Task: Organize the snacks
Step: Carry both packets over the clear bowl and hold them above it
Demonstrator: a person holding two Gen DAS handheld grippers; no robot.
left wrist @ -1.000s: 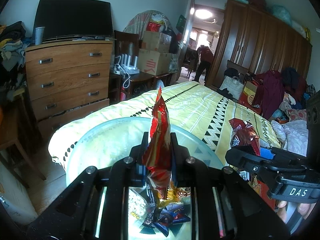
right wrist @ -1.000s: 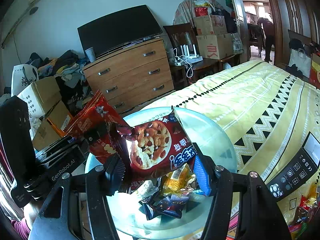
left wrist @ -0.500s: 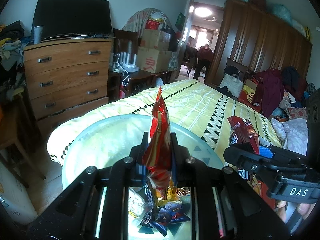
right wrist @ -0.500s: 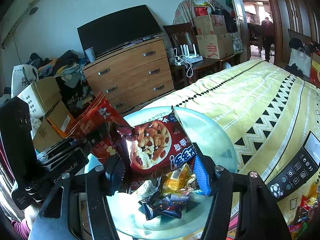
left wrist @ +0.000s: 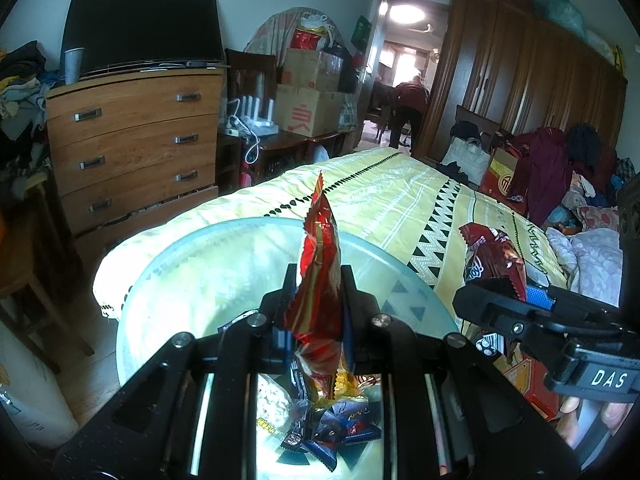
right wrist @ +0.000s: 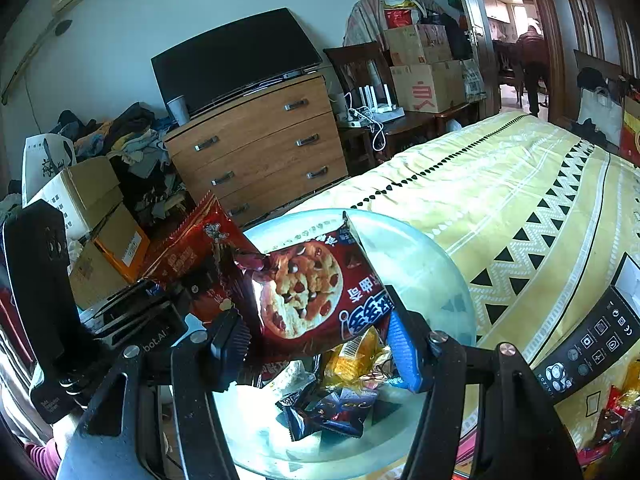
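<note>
1. Left gripper [left wrist: 318,300] still clamped edge-on around glossy red foil snack packet [left wrist: 320,264], over pale translucent round bowl [left wrist: 180,264].
2. Right gripper [right wrist: 320,344] gripping maroon cookie packet [right wrist: 316,296] across its width, above same bowl.
3. Almost nothing changed since a second ago; both packets judged ready to drop in.

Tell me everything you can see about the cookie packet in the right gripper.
The cookie packet is a glossy dark red foil pouch printed with a chocolate chip cookie and white lettering. The right gripper clamps its lower part between black and blue pads. It stands tilted above the glass bowl, against the red packet.
</note>
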